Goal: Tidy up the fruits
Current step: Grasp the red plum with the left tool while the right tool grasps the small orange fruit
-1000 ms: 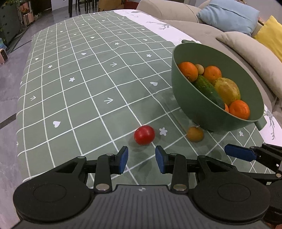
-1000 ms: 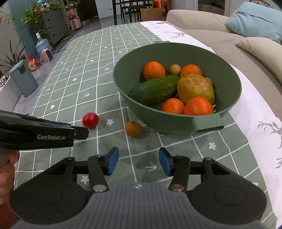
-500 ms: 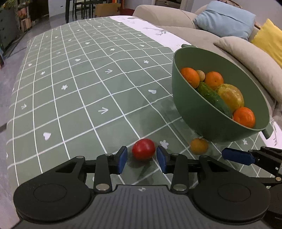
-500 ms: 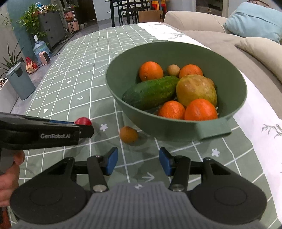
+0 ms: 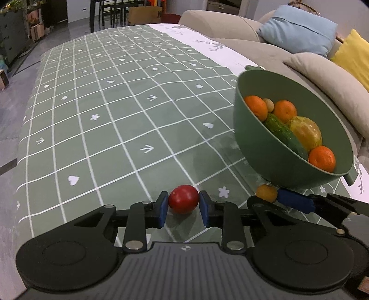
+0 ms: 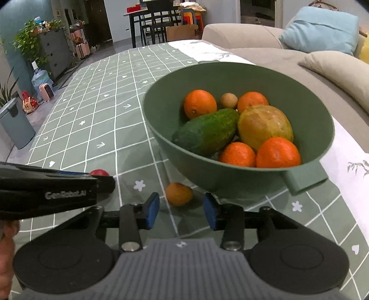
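The left gripper has its blue pads on either side of the red tomato on the tablecloth, at about eight o'clock from the green bowl; whether they touch the skin I cannot tell. The right gripper is spread wide just short of the small orange fruit. The tomato looks light, smooth and easily bruised, so it wants a gentle squeeze across its widest middle.

Setting: a home living room. Evidence: beige sofa with blue cushion beside the cloth-covered worktop; dining table with chairs behind; potted plants on a grey cabinet; bin on the floor.
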The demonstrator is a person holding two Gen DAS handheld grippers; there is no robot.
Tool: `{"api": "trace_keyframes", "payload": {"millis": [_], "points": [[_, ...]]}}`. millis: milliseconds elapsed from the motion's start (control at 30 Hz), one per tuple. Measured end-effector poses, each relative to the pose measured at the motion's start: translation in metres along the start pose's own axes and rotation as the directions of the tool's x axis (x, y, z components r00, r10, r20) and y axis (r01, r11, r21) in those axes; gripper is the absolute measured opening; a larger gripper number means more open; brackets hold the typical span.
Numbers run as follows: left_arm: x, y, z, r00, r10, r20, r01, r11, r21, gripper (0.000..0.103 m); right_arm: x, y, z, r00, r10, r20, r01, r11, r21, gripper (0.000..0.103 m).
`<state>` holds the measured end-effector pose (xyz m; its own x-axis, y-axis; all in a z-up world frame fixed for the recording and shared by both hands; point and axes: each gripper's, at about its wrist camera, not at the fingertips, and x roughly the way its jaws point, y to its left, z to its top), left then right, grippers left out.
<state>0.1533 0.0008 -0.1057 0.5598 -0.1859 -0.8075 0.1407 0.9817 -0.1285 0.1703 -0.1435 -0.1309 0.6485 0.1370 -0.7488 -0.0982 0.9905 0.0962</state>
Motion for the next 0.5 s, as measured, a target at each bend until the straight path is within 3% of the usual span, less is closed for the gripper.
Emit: {"api": "trace_keyframes", "payload": {"millis": [100,233,500], "points": [[-0.005,0.006,0.001,1.000,0.003,-0.001,-0.003,1.000,-0.018,0.032,0.003,0.006,0.001,1.000,-0.020,0.007,0.020,1.000,0.001,0.036],[-0.011,0.007,0.002,1.000,0.006,0.003,-0.006,1.000,-0.020,0.032,0.004,0.011,0.001,0.999,-0.052,0.014,0.053,0.998,-0.018,0.022],[-0.027,-0.005,-0.001,1.000,-0.008,0.008,0.008,1.000,-0.011,0.032,-0.008,0.008,0.000,1.000,-0.013,-0.016,0.012,0.999,-0.041,0.022]]}}
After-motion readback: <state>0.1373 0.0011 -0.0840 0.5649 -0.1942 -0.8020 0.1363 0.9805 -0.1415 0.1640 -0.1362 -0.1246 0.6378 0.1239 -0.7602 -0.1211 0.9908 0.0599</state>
